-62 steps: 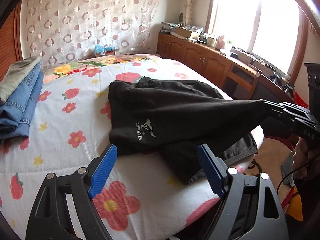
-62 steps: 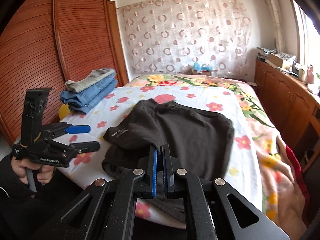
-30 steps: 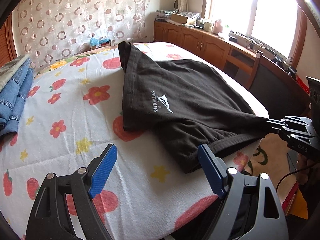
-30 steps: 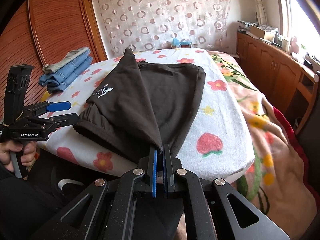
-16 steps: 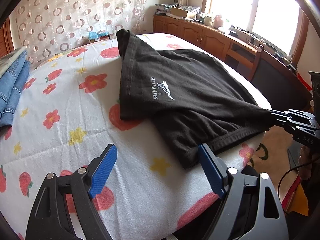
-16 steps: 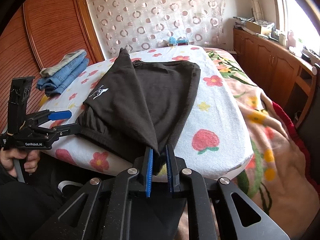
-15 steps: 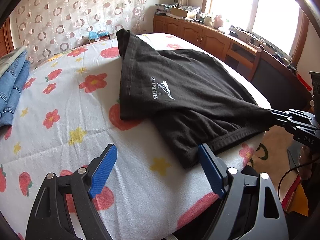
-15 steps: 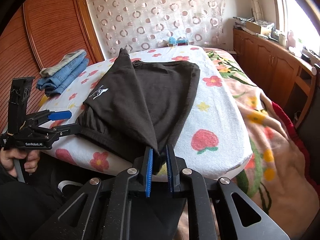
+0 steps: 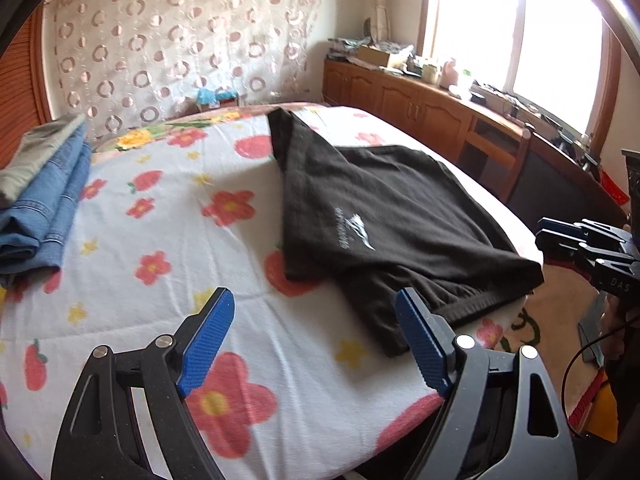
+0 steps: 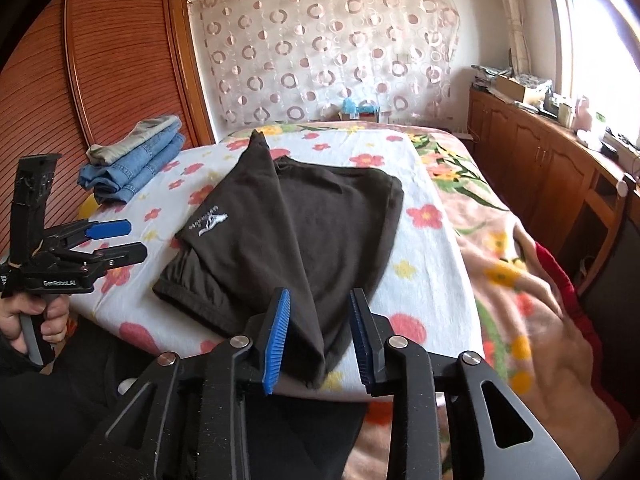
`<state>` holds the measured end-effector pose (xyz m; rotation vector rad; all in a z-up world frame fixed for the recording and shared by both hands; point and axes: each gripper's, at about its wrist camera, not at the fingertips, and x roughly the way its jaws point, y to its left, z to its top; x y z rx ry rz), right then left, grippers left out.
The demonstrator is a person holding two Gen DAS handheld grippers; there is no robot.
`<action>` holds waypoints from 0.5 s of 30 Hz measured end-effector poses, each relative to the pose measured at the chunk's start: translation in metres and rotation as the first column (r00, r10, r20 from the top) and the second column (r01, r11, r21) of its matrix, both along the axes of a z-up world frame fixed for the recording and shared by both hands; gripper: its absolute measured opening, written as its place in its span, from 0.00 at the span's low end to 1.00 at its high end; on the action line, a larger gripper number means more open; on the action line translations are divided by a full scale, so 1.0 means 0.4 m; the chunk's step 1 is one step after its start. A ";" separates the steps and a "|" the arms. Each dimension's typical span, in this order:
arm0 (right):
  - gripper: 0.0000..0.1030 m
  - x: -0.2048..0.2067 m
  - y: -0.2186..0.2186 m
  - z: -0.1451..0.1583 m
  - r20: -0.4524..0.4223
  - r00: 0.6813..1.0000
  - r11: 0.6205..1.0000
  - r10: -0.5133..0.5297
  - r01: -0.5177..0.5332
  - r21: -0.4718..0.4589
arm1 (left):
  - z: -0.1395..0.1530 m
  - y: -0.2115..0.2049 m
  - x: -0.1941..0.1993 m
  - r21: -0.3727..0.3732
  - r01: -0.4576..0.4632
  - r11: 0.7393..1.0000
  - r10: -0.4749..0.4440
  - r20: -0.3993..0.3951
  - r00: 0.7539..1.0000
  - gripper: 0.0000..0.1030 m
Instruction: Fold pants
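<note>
The dark brown pants lie on the flower-print bed, folded over lengthwise so one layer lies slantwise over the other. A small white logo shows on the upper layer near its left edge. One narrow end points to the far side of the bed; the near corner droops over the bed's near edge.

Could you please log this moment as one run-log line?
left hand-held gripper: open | right hand-held gripper: open | black pants: on bed
</note>
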<state>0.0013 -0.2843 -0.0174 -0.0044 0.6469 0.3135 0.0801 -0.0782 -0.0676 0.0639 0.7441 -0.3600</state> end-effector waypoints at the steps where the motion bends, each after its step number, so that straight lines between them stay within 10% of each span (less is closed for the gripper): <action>1: 0.31 0.008 0.004 -0.001 0.002 1.000 1.000 0.005 -0.005 0.001 | 0.006 0.010 0.000 -0.005 -0.010 1.000 0.010 0.007 1.000 0.81; 15: 0.32 0.127 0.123 -0.017 0.003 0.994 0.994 0.108 -0.108 -0.014 | 0.037 0.101 -0.002 -0.028 -0.106 0.994 0.108 0.061 0.992 0.81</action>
